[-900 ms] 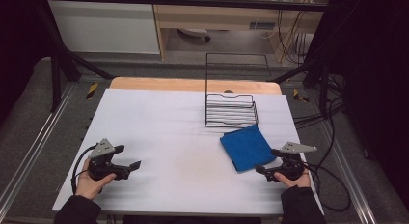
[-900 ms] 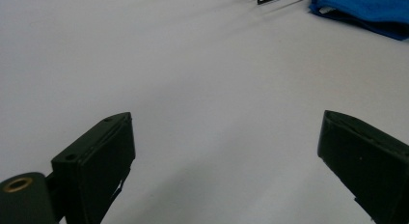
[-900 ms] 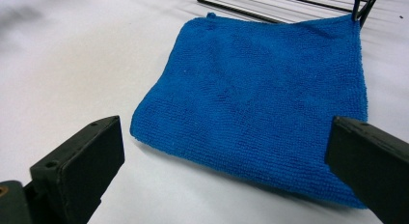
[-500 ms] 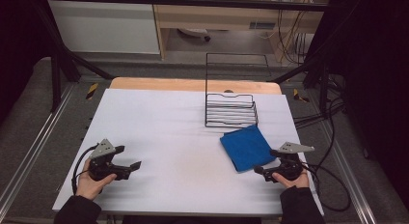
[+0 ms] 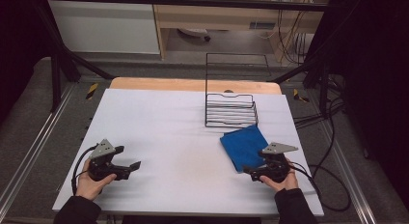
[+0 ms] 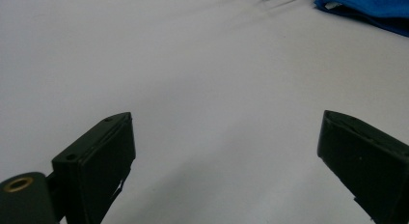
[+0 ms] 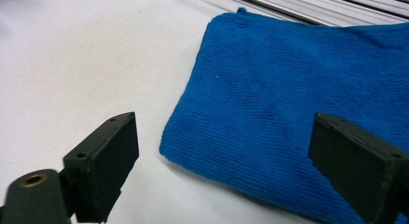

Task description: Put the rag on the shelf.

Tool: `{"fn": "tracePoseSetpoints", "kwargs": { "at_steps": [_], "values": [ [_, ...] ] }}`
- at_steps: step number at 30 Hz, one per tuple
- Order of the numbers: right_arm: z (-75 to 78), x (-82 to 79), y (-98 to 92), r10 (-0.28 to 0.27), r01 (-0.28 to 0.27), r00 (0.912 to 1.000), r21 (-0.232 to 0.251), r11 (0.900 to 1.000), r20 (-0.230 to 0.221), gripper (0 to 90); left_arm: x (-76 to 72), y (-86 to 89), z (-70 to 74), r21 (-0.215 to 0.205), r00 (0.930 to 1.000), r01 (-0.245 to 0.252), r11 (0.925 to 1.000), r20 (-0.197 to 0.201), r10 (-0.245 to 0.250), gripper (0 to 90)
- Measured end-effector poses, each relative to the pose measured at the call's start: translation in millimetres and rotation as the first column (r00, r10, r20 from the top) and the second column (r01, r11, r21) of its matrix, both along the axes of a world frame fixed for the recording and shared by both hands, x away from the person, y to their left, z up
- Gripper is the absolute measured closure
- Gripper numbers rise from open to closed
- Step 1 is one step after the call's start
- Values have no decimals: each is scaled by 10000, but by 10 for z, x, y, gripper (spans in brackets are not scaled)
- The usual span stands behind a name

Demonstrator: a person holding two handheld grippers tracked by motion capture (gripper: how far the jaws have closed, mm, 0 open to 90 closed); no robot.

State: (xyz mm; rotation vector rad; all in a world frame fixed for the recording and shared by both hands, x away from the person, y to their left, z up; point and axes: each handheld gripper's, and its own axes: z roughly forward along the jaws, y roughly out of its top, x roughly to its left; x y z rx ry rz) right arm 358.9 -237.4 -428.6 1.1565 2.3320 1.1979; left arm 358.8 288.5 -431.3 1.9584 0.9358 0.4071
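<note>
I'm lining up my right gripper [image 5: 249,173], jaws wide and empty, on the near corner of the folded blue terry cloth [image 5: 245,146] lying before the black wire rack [image 5: 230,109]. My left gripper [image 5: 135,165] rests open and empty. Next, I reckon: ease forward, then pinch.

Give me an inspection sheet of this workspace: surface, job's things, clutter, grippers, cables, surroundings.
Surface: white table top, wooden strip along its far edge.
Job's things: folded blue cloth lies flat, just in front of the black wire rack.
Clutter: nothing seen.
Grippers: left gripper open over bare table; right gripper open, at the cloth's near corner, not gripping it.
Cables: one black cable trails from the right gripper off the table's right side; more hang at the far right.
Surroundings: dark frame posts, grey floor, cabinets behind.
</note>
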Motion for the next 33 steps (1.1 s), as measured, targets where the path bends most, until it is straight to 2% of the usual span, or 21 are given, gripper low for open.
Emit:
{"fn": "tracePoseSetpoints", "kwargs": {
  "at_steps": [3,7,8,9,15,23,30,33],
  "values": [
    [-11,-5,88,41,-41,10000,-155,9999,-5,198,2,0,0,-2,10000,-19,10000,-12,19,63],
    [-46,-4,187,382,-384,9992,-342,9987,-70,321,4,-3,-2,63,10000,-14,10000,-16,14,63],
    [-46,-4,187,382,-384,9992,-342,9987,-70,321,4,-3,-2,63,10000,-14,10000,-16,14,63],
    [-75,7,229,478,-485,9988,-507,9975,-141,382,4,-4,-2,56,10000,-23,10000,-18,24,63],
    [-180,60,344,563,-601,9976,-1009,9931,-395,472,2,-6,-4,91,10000,-11,10000,-67,11,64],
    [-215,59,354,452,-458,9989,-1616,9858,-77,600,1,-6,-4,95,10000,-29,10000,-86,29,66],
    [-202,86,335,355,-339,9994,-2020,9788,43,784,3,-3,-4,76,9999,-47,10000,-92,47,68],
    [-192,107,323,310,-308,9995,-2032,9787,-22,838,3,-4,-3,66,10000,-44,10000,-89,44,69]
  ]
}}
